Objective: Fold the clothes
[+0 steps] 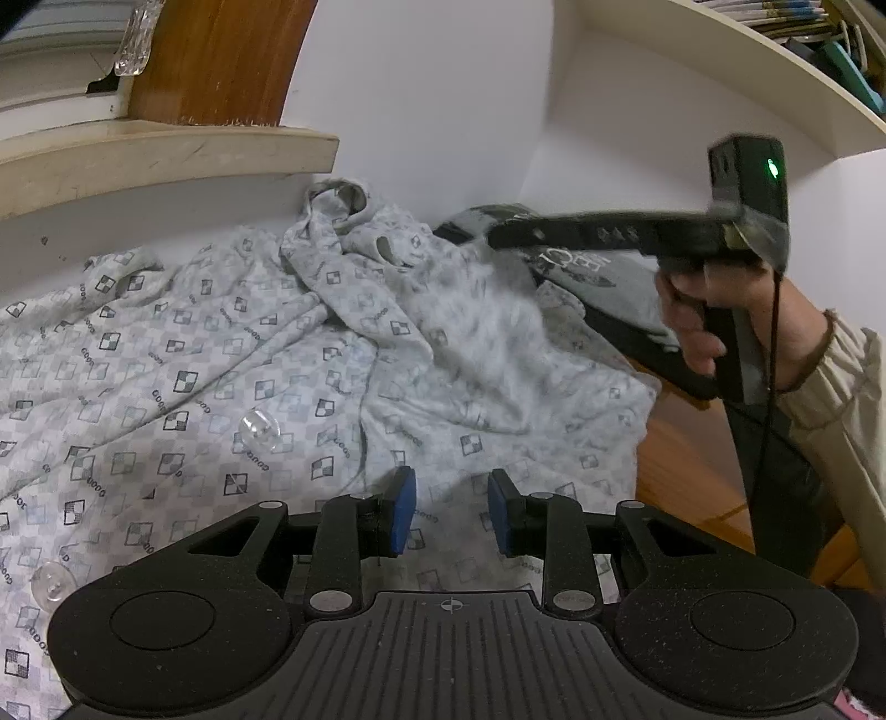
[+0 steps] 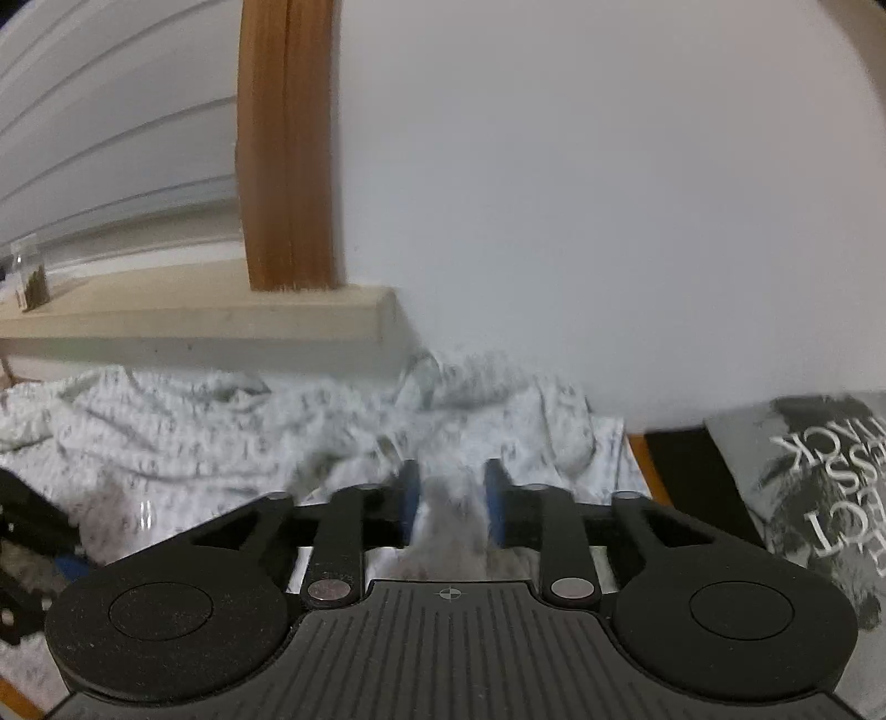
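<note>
Left wrist view: the shirt (image 1: 232, 354), pale with a checked print and clear buttons (image 1: 259, 429), lies spread and rumpled over a wooden table (image 1: 681, 471), its collar bunched up against the white wall (image 1: 432, 111) below a pale sill (image 1: 166, 149). The left gripper (image 1: 451, 512) hovers over the near part of the shirt, its blue pads set a little apart with nothing between them. Only this view shows the person's hand (image 1: 698, 327), in a beige sleeve (image 1: 836, 376), holding the right gripper from the side, its front end blurred over the shirt's far right part. Behind it lies a grey printed garment (image 1: 603, 277), and a shelf of books (image 1: 803, 22) runs above.

Right wrist view: the right gripper (image 2: 451, 507) is seen from behind, jaws narrowed around a raised, blurred fold of the shirt (image 2: 194, 437); whether the pads (image 2: 410, 498) press it is not clear. The grey garment (image 2: 819, 498) shows its white lettering here, at the right. A small jar (image 2: 30, 277) stands on the sill (image 2: 221, 321), seen only here. Part of the left gripper shows at the left edge.
</note>
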`<state>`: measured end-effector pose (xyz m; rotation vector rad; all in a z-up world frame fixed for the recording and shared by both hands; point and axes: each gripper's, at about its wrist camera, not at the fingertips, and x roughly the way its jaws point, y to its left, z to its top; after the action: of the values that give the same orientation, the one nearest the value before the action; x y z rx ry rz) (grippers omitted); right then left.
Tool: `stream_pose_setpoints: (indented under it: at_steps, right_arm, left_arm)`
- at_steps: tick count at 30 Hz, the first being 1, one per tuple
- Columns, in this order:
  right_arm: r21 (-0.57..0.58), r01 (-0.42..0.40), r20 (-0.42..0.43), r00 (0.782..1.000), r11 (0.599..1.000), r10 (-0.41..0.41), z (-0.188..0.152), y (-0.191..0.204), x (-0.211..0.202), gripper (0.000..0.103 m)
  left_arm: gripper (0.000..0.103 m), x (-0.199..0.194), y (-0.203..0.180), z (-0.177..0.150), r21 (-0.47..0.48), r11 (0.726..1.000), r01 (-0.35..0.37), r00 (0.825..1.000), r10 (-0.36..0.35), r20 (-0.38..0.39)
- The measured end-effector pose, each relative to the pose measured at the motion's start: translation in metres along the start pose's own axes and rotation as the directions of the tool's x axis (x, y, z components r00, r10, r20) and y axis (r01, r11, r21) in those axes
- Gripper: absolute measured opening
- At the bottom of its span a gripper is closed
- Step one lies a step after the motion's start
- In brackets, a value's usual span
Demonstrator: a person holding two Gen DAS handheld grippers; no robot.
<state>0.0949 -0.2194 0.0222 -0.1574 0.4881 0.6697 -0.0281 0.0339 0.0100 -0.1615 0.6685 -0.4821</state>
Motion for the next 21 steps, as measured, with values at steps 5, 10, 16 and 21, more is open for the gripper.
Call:
stream_pose_setpoints:
  at_steps: [5,10,16,21]
  right_arm:
    - [0.056,-0.040,-0.110,0.993,0.998,0.046,-0.031,-0.031,-0.021,0.035]
    - [0.108,-0.081,-0.188,0.977,0.991,0.101,-0.065,-0.043,-0.045,0.041]
    - [0.106,-0.102,-0.233,0.964,0.989,0.124,-0.074,-0.040,-0.053,0.018]
    - [-0.001,-0.021,-0.201,0.979,1.000,0.021,-0.054,-0.041,-0.072,0.001]
  left_arm:
    - [0.032,0.000,-0.001,0.001,0.003,1.000,-0.004,1.000,0.004,-0.001]
    - [0.032,0.001,0.000,0.001,0.001,1.000,-0.004,1.000,0.004,-0.001]
    - [0.033,0.001,0.000,0.001,-0.002,1.000,0.001,1.000,-0.001,-0.001]
    - [0.033,0.001,0.001,0.001,-0.005,1.000,0.009,1.000,-0.009,-0.002]
